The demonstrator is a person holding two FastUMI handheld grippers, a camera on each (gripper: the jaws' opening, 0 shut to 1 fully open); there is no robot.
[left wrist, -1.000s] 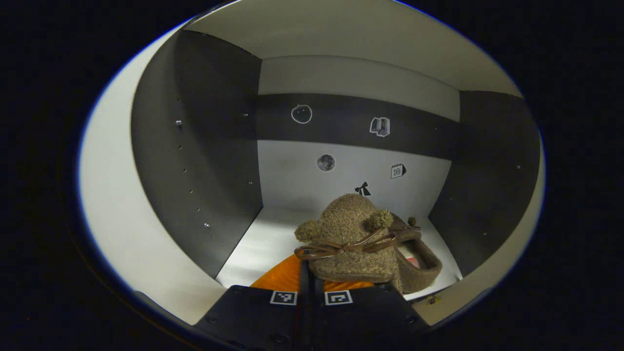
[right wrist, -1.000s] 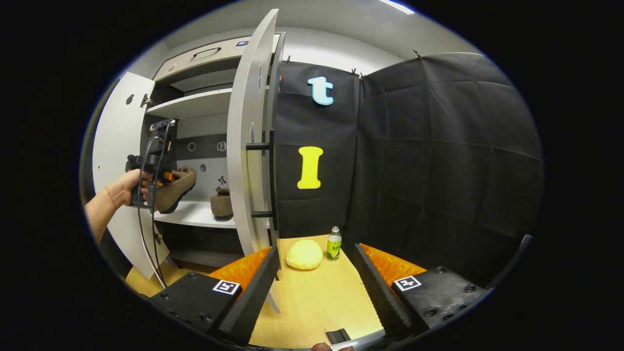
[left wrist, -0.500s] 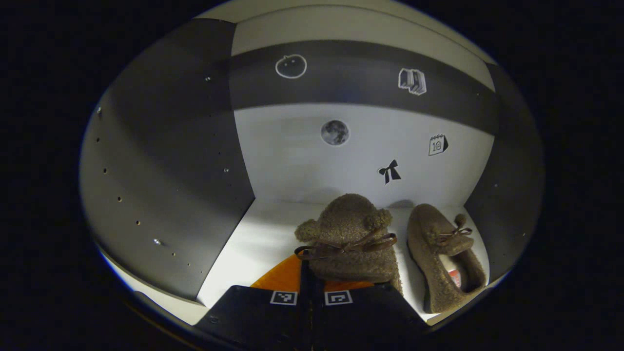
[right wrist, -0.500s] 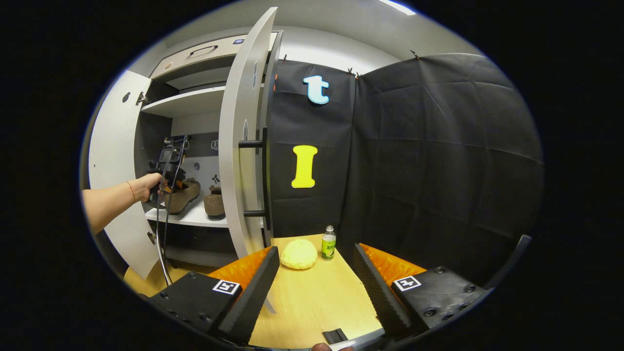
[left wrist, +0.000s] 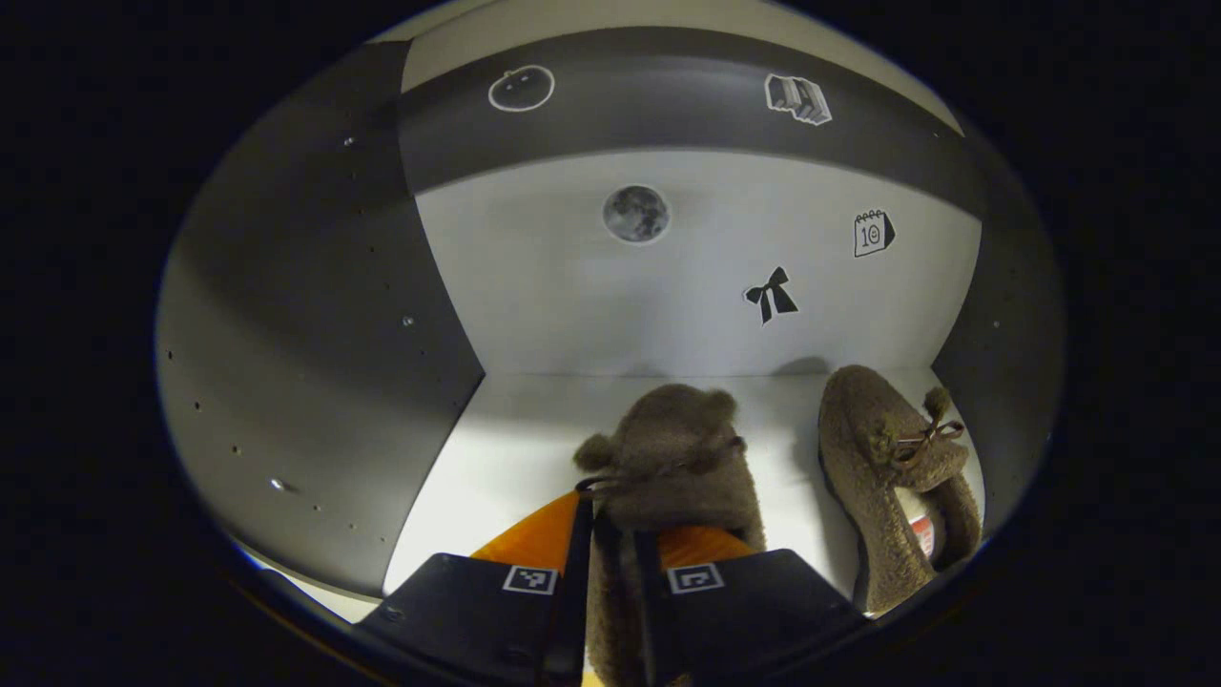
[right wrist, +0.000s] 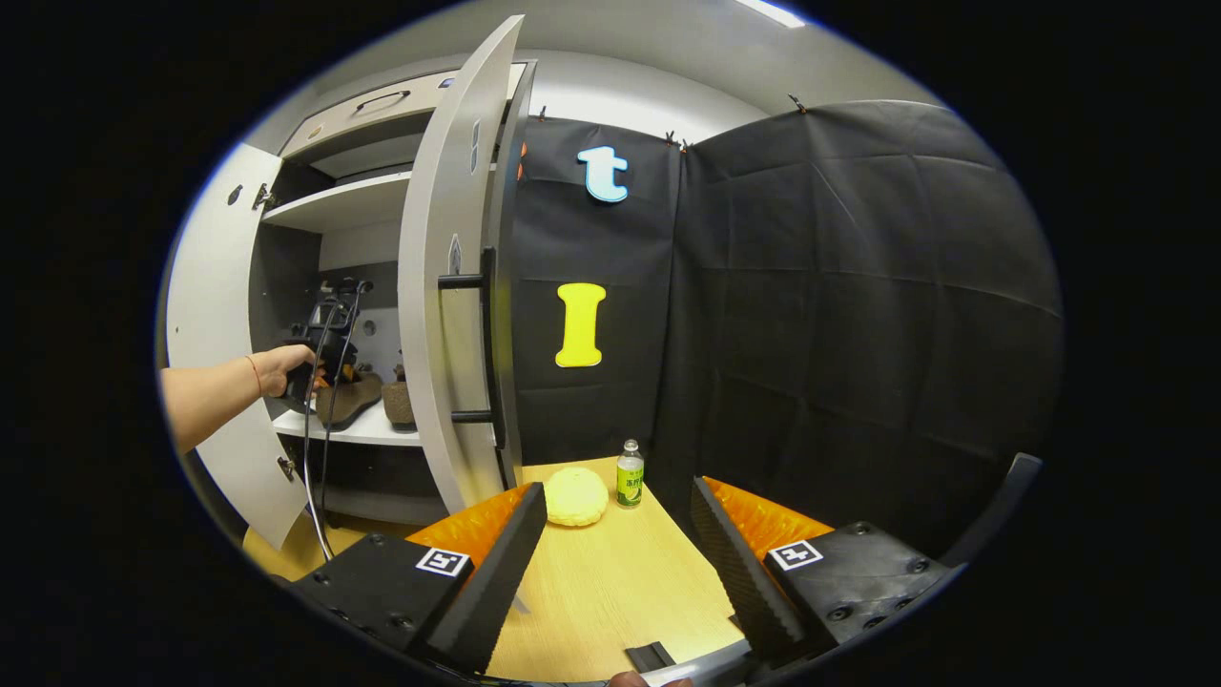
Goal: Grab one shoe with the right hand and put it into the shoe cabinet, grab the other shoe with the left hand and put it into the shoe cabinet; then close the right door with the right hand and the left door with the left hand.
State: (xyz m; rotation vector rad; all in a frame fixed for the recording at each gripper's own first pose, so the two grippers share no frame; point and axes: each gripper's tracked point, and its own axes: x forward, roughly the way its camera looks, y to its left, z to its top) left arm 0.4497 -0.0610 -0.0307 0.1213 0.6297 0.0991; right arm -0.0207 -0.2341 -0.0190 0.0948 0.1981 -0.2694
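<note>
Shoe cabinet (right wrist: 286, 286): both doors stand open; the right door (right wrist: 444, 286) swings out edge-on toward the right gripper view, the left door (right wrist: 205, 334) folds back beside the person's forearm.
Shelf (left wrist: 496, 448): pale board inside the cabinet, carrying both slippers side by side.
Held slipper (left wrist: 672, 458): fuzzy brown, low over or on the shelf, contact unclear; long axis runs front to back, toe toward the back panel, heel toward the door opening between the fingers.
Placed slipper (left wrist: 892, 477): lies near the right wall, parallel to the held one, toe also to the back, apart from it.
Left gripper (left wrist: 610, 592): nearly pressed together, pinching the heel end of the held slipper.
Right gripper (right wrist: 615, 563): spread wide and empty, over the wooden table (right wrist: 610, 582), well away from the cabinet.
Risk, release: the soft pile or the lace bow may snag a finger, so the slipper drags outward as the gripper backs off.
Risk, doors: a heel left overhanging the shelf's front edge would likely block the left door.
Risk, neighbour: any sideways drift could nudge the placed slipper.
</note>
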